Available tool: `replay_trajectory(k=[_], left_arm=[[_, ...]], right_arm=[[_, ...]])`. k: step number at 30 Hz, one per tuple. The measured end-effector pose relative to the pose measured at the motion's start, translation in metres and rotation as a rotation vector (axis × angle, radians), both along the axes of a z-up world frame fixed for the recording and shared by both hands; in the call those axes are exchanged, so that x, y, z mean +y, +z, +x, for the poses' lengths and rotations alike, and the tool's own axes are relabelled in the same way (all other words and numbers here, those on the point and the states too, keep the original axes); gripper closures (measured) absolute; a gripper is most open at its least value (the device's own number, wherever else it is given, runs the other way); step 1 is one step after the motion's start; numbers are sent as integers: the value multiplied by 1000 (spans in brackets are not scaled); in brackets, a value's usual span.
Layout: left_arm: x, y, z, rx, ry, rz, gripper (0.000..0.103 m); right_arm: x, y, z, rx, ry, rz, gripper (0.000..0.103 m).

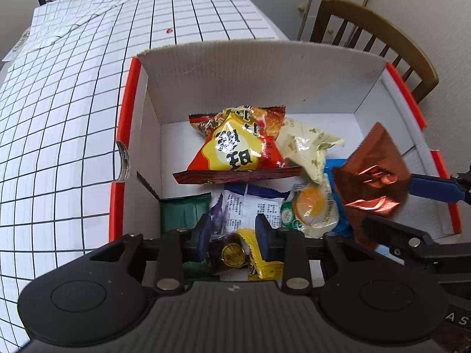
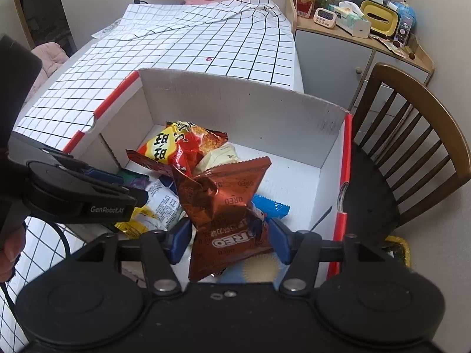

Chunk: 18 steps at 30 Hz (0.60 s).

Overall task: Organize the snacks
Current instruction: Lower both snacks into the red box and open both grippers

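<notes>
Right wrist: grid tablecloth (image 2: 188, 67), chair (image 2: 412, 147) beside; right jaws around Oreo packet (image 2: 226, 206); left jaws narrow.

The shiny brown snack bag (image 2: 226, 206) says "OREO" in white letters, upside down to me. My left tool (image 2: 88, 203) has "GenRobot.AI" on its side.

Black hand-held gripper (image 2: 226, 239), blue fingers (image 2: 179, 239), "GenRobot.AI" marking.

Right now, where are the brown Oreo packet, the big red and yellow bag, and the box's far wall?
Brown Oreo packet (image 2: 232, 206): right wrist view, crumpled middle.
Red and yellow bag (image 1: 235, 144): left wrist view, yellow front.
Far wall (image 1: 259, 79): left wrist view, bare inner face.
</notes>
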<state>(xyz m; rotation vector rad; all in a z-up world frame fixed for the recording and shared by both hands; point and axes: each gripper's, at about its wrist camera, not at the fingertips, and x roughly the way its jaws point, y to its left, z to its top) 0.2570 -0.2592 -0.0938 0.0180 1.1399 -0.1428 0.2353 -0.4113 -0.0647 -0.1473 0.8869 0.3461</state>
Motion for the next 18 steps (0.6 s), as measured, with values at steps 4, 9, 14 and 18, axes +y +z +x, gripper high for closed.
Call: replay_trajectory(k=[4,9,14,18], left_arm=[[1,13,-11,-40,3,-15,56],[9,32,-30,-90,21,-42,47],[12,56,-50,-151,26,-54,39],[17,76,-67,-198,31,-65,33]], right_arm=[[-4,10,-10,-29,6,24,38],[-13,24,-26,-62,9,68,31],[-20,43,-46,-119,10,126,20],[-25,59,-62,-165,11,181,15]])
